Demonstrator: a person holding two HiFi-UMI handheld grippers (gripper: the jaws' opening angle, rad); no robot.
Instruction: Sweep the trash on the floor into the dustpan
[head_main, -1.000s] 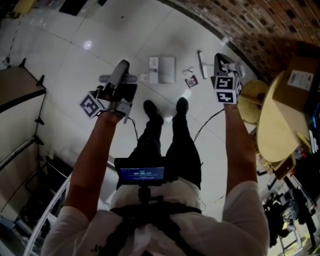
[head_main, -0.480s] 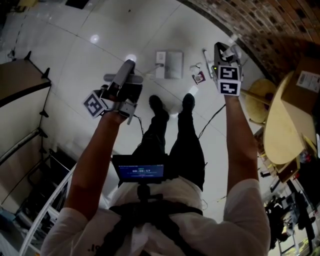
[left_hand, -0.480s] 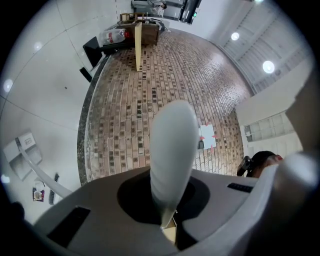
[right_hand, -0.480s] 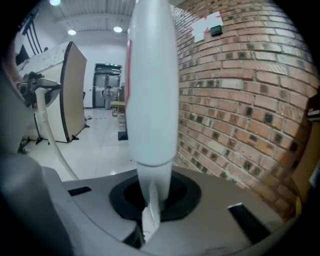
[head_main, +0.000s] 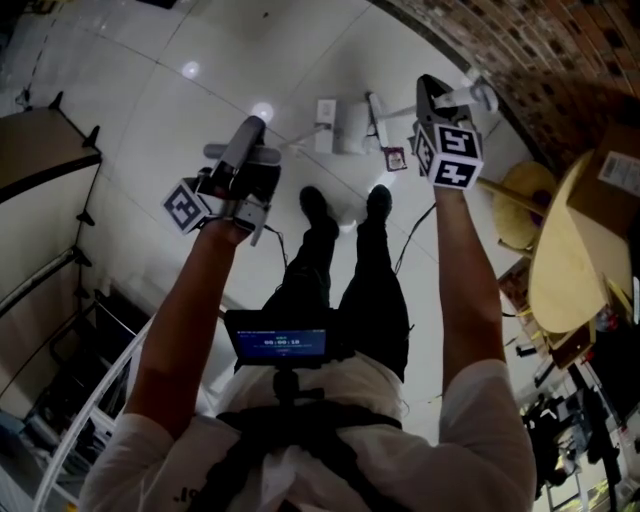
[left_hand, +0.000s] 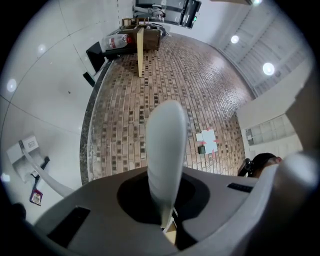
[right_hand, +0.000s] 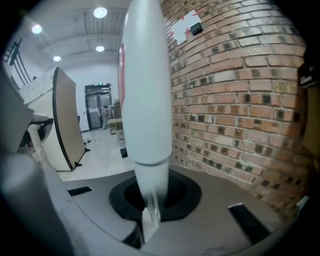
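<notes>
Grippers: two, left gripper (head_main: 243, 150) and right gripper (head_main: 432, 95).
Handles: two, grey handle (left_hand: 165, 145) between the left fingers, white handle (right_hand: 145, 90) between the right fingers.
Dustpan (head_main: 340, 128): one.
Trash wrapper (head_main: 395, 157): one.
Shoes (head_main: 312, 205): two.

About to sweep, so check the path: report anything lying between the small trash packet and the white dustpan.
Only the broom, as far as the head view shows. Its white end sits on the floor close beside the dustpan, roughly between it and the trash packet. Nothing else visible separates them.
</notes>
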